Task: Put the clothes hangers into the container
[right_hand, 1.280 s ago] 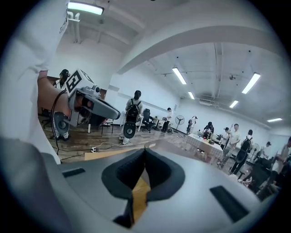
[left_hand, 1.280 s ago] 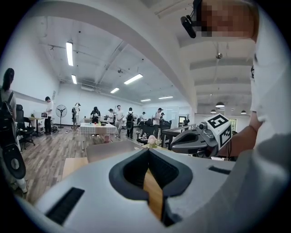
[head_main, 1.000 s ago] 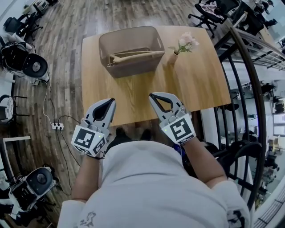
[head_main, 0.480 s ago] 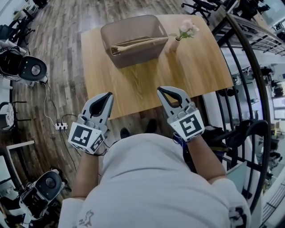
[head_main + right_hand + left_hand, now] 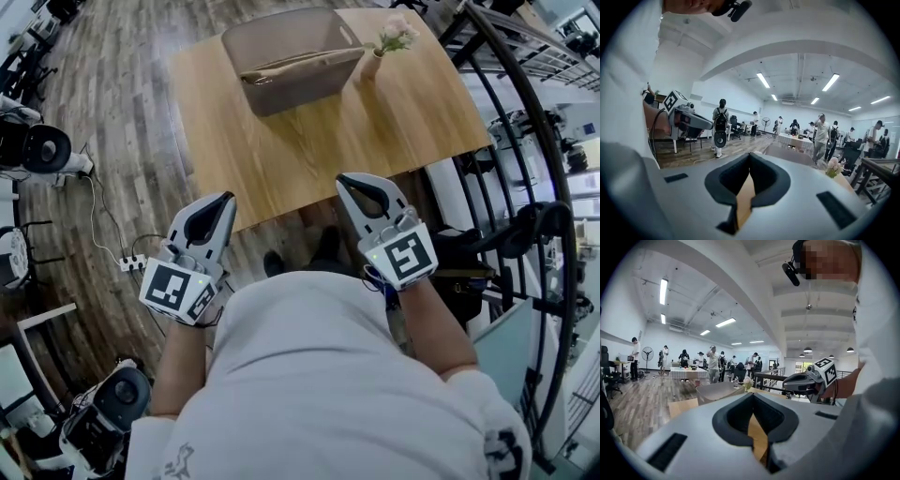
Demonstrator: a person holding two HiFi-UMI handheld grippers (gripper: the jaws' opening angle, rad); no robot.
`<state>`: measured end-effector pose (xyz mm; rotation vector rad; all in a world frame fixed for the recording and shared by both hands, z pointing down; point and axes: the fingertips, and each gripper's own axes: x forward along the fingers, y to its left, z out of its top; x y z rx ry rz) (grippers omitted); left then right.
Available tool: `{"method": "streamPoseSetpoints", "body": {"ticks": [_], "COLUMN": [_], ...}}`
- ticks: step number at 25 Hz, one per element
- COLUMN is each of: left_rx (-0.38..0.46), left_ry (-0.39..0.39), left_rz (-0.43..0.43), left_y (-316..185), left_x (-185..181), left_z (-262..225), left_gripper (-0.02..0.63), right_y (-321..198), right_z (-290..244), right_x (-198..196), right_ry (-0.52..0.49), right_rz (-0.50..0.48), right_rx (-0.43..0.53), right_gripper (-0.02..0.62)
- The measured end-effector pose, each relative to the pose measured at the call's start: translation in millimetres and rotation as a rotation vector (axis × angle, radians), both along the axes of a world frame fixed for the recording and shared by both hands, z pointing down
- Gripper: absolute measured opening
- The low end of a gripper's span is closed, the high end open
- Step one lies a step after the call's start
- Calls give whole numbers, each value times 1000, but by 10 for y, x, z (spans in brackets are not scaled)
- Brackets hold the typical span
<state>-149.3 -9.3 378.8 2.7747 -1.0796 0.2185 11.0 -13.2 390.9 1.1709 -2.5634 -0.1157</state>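
Hangers [image 5: 300, 64]: tan wood, lying lengthwise inside the container, slanting from its left end up towards the right rim. Their number cannot be made out.
Container [image 5: 291, 94]: brown, see-through, rectangular tub. It stands upright at the far middle of the desk and is well apart from both claws.
Desk [image 5: 375, 141]: light wood, carrying the container and the vase at its far side.
Vase [image 5: 372, 66]: small and pale, upright just beside the container's right end, with a pink flower [image 5: 397, 33] leaning out to the right.
Left claw [image 5: 228, 195]: jaws closed tip to tip with nothing between them. It is held in the air, its tip beside the desk's near left corner and pointing towards the desk. The marker cube sits at its wrist end.
Right claw [image 5: 342, 178]: jaws closed tip to tip and gripping nothing. It is held in the air with its tip at the desk's near edge, angled towards the container. It is level with the left claw and well apart from it.
Person: white shirt [image 5: 319, 375] fills the bottom of the head view, with bare forearms running to both claws.
Floor [image 5: 112, 141]: dark wood planks, with a power strip [image 5: 133, 263] and cables left of the desk.
Railing [image 5: 534, 122]: black metal, curving along the desk's right side.
Background: people [image 5: 712, 363] stand around far tables under ceiling strip lights.
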Motion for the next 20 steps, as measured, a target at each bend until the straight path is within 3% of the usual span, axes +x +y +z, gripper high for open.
{"method": "streamPoseSetpoints", "body": {"ticks": [9, 20], "left_rx": [-6, 10], "left_ry": [14, 13], "left_rz": [49, 67], "left_y": [298, 606], "left_x": [-220, 147], "left_z": [46, -44], "left_gripper": [6, 6], "right_y": [395, 748], "right_z": [-28, -103], "right_x": [-246, 74], "right_ry": [1, -1], "right_rz": [18, 2], "right_rx": [9, 22], "right_gripper": [6, 6]}}
